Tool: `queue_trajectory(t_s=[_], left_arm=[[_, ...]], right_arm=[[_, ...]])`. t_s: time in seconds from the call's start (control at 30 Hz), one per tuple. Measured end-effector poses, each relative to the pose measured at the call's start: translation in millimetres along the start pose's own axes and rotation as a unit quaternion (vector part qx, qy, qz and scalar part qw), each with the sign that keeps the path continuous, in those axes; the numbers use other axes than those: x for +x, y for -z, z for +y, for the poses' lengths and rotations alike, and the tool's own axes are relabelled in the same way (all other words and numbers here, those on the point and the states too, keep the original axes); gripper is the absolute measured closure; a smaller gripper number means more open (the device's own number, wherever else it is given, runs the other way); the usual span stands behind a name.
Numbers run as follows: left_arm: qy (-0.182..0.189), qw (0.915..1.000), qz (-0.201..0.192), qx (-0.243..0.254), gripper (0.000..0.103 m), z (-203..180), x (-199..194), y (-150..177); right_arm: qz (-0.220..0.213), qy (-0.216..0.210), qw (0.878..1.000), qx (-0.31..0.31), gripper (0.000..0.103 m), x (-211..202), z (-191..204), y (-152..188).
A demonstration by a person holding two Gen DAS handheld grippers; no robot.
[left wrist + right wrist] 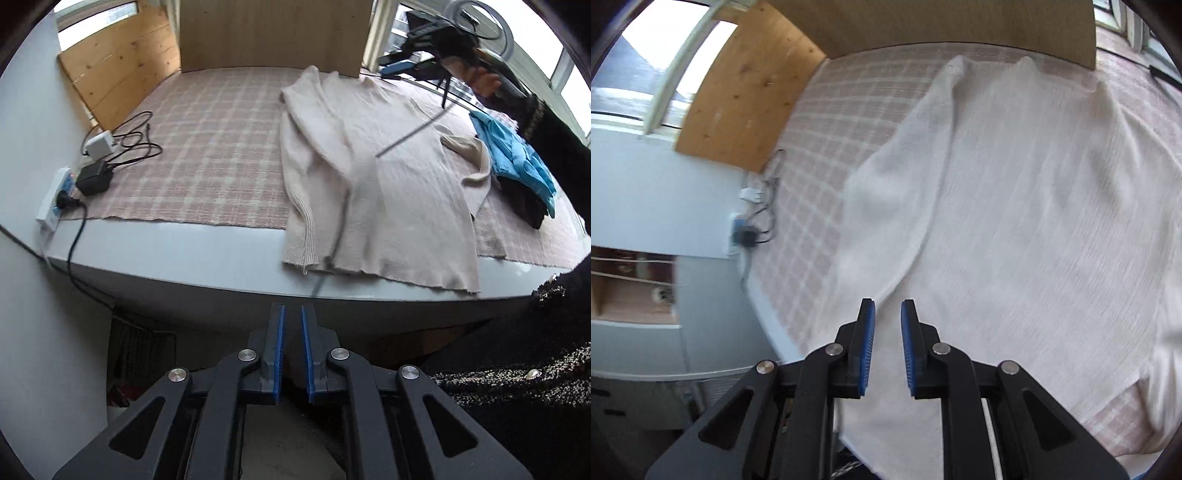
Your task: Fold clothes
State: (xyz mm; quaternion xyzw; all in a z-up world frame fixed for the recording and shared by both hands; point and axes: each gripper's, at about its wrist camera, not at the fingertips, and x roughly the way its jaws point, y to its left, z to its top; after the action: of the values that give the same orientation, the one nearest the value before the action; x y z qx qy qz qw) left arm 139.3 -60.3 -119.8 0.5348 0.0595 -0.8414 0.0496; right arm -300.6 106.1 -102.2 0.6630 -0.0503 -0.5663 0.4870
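A black plug (92, 180) and wires sit by the left edge of the tabletop (207, 240). The cream sweater (373, 177) lies flat toward the right, its bottom hanging over the front edge. Both the left tool (292, 354) and right tool (887, 349) have a narrow gap and hold nothing.

Left gripper (292, 314) and right gripper (888, 308) both hold their blue-padded fingers (868, 347) slightly parted, gripping nothing.

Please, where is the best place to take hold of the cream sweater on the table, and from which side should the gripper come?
Probably the ribbed cuff of the cream sweater, on the sleeve folded over its left part. That cuff lies at the table's near edge, by the hem, so the fingers can come from the near side and pinch this one layer.
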Motion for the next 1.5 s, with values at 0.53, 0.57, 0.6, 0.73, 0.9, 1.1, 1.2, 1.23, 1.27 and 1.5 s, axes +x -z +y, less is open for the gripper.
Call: queue_trajectory(t_s=[0.53,0.57,0.6,0.73,0.9,1.1,1.2,1.23,1.27,1.5], left_arm=[[0.120,0.9926,-0.011,0.012,0.088,-71.6,94.3,-56.7],[0.127,0.9916,-0.009,0.023,0.084,-80.0,97.5,-56.1],[0.125,0.9916,-0.006,0.033,0.081,-86.3,99.8,-54.6],[0.115,0.9911,0.011,0.065,0.071,-105.7,113.8,-49.7],[0.107,0.9912,0.020,0.074,0.097,-113.9,130.1,-43.7],[0.063,0.9956,-0.019,0.067,0.097,-93.9,95.2,-49.4],[-0.031,0.9958,-0.056,0.066,0.097,-67.0,53.9,-57.8],[-0.074,0.9918,-0.069,0.078,0.097,-62.8,41.6,-59.3],[-0.106,0.9869,-0.082,0.091,0.097,-59.9,32.2,-59.9],[-0.082,0.9852,0.031,0.148,0.084,-83.4,98.0,-21.6]], right_arm=[[0.010,0.096,0.988,-0.123,0.062,21.0,6.8,74.4],[0.012,0.104,0.988,-0.118,0.062,29.2,2.9,74.7],[0.016,0.109,0.988,-0.112,0.062,37.7,-1.0,74.8],[0.038,0.079,0.994,-0.071,0.062,71.7,0.0,69.3],[0.084,0.162,0.980,-0.077,0.062,118.0,10.5,58.6],[0.073,0.089,0.990,-0.079,0.097,114.2,18.2,50.3],[0.027,0.045,0.994,-0.098,0.098,94.6,37.3,43.4],[0.011,0.023,0.995,-0.101,0.098,90.9,45.0,40.1],[-0.005,0.001,0.995,-0.104,0.098,87.6,52.9,36.8],[0.037,0.095,0.983,-0.156,0.085,114.1,49.3,51.3]])
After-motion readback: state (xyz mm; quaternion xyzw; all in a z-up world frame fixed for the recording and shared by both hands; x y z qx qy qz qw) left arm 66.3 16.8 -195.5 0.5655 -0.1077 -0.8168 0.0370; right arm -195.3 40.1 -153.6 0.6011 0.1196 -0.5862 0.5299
